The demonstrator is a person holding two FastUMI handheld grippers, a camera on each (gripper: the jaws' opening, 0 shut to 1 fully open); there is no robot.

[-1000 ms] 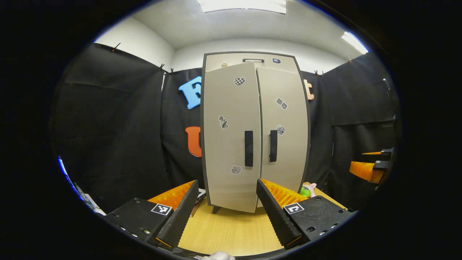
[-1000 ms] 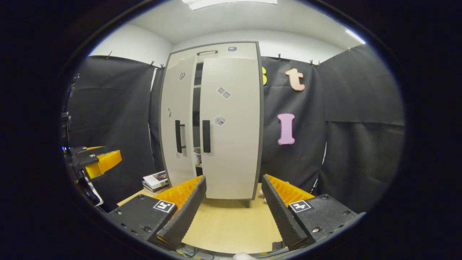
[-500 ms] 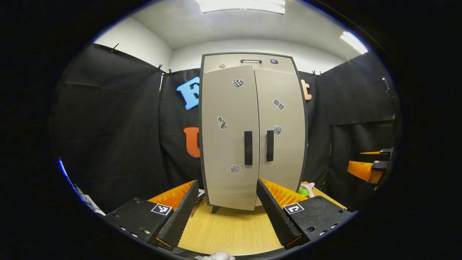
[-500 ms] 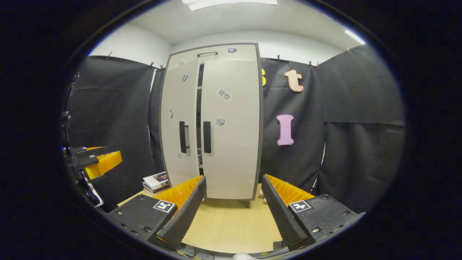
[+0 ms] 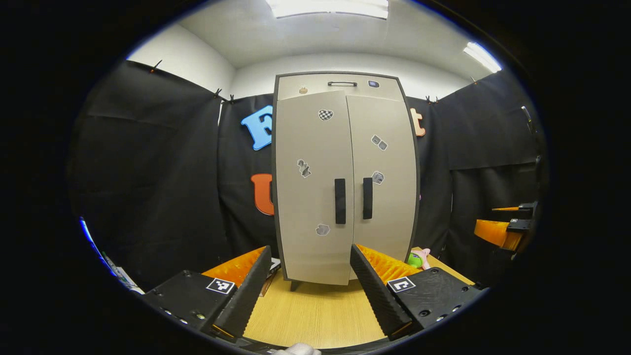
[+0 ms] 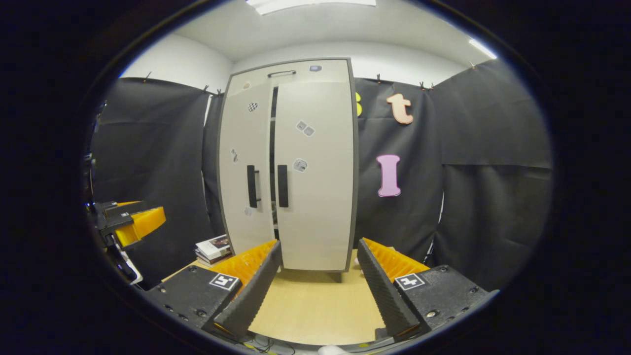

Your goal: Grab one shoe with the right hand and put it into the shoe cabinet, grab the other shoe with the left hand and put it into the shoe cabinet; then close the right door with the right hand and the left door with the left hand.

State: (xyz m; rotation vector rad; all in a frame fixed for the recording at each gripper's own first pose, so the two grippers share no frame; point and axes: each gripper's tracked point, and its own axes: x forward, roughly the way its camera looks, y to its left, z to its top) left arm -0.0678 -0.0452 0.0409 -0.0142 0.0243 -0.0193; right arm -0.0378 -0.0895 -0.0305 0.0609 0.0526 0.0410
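A tall beige shoe cabinet (image 5: pixel 345 177) with two black handles stands on the wooden table, straight ahead in the left gripper view. There both doors look flush. In the right gripper view the shoe cabinet (image 6: pixel 291 162) shows a thin dark slit between its left door (image 6: pixel 246 162) and right door (image 6: pixel 315 162). My left gripper (image 5: pixel 305 276) is open and holds nothing, a short way in front of the cabinet. My right gripper (image 6: pixel 318 271) is likewise open and holds nothing. The shoes are hidden behind the doors.
A stack of books (image 6: pixel 213 248) lies on the table left of the cabinet. A green and pink toy (image 5: pixel 419 259) sits by the cabinet's right foot. Bare wooden tabletop (image 5: pixel 315 310) lies between me and the cabinet. Black cloth walls close in on all sides.
The left door has swung from ajar to nearly flush, and the gap between the doors has narrowed to a slit. Both grippers have barely moved.
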